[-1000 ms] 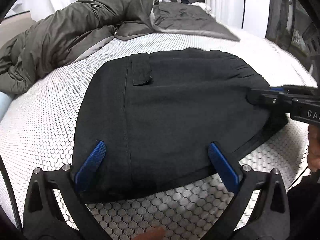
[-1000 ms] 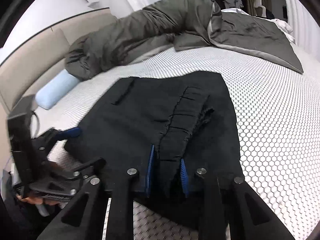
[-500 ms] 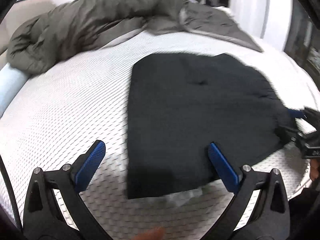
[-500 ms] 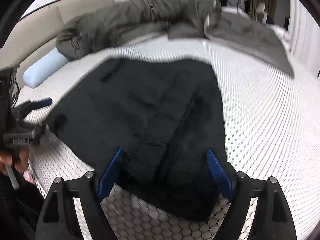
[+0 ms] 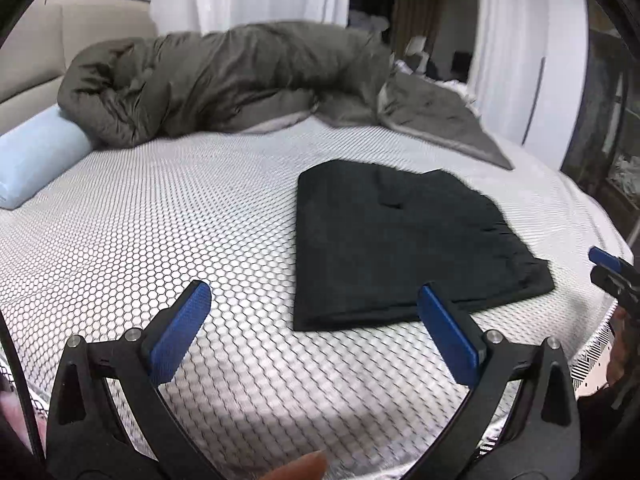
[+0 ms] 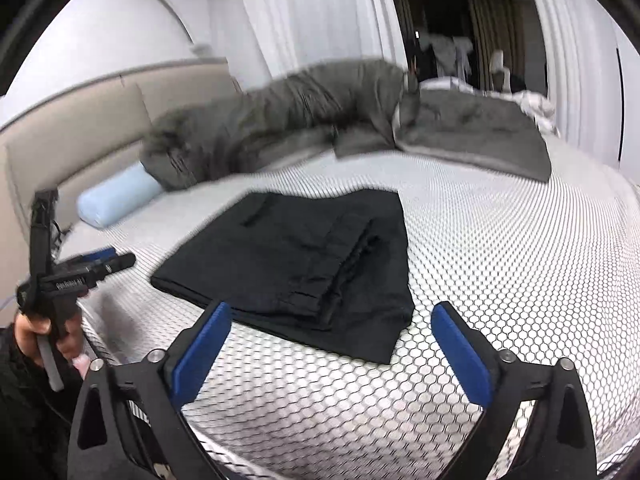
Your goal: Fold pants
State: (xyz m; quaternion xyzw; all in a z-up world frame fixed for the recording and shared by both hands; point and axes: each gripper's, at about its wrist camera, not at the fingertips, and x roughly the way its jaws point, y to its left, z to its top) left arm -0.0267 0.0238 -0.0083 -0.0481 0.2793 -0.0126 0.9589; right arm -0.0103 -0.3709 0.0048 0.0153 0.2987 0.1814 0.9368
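The black pants (image 5: 400, 240) lie folded into a flat rectangle on the white honeycomb-patterned bed (image 5: 180, 220). In the right wrist view the pants (image 6: 304, 252) show stacked layers along their near right side. My left gripper (image 5: 314, 292) is open and hangs above the bed just short of the pants' near left corner, holding nothing. My right gripper (image 6: 331, 310) has its jaws opening wide, with nothing between them, just short of the pants' near edge. Each gripper shows at the edge of the other's view: the left gripper (image 6: 100, 264), held in a hand, and the right gripper (image 5: 612, 268).
A rumpled olive-grey duvet (image 5: 224, 80) lies across the far side of the bed. A pale blue bolster pillow (image 5: 36, 160) rests against the beige headboard (image 6: 80, 140). White curtains and a dark doorway stand beyond. The bed's near edge runs just below both grippers.
The right gripper let go of the pants' folded edge and opened wide. Both grippers pulled back and rose; the left one shifted left, off the pants.
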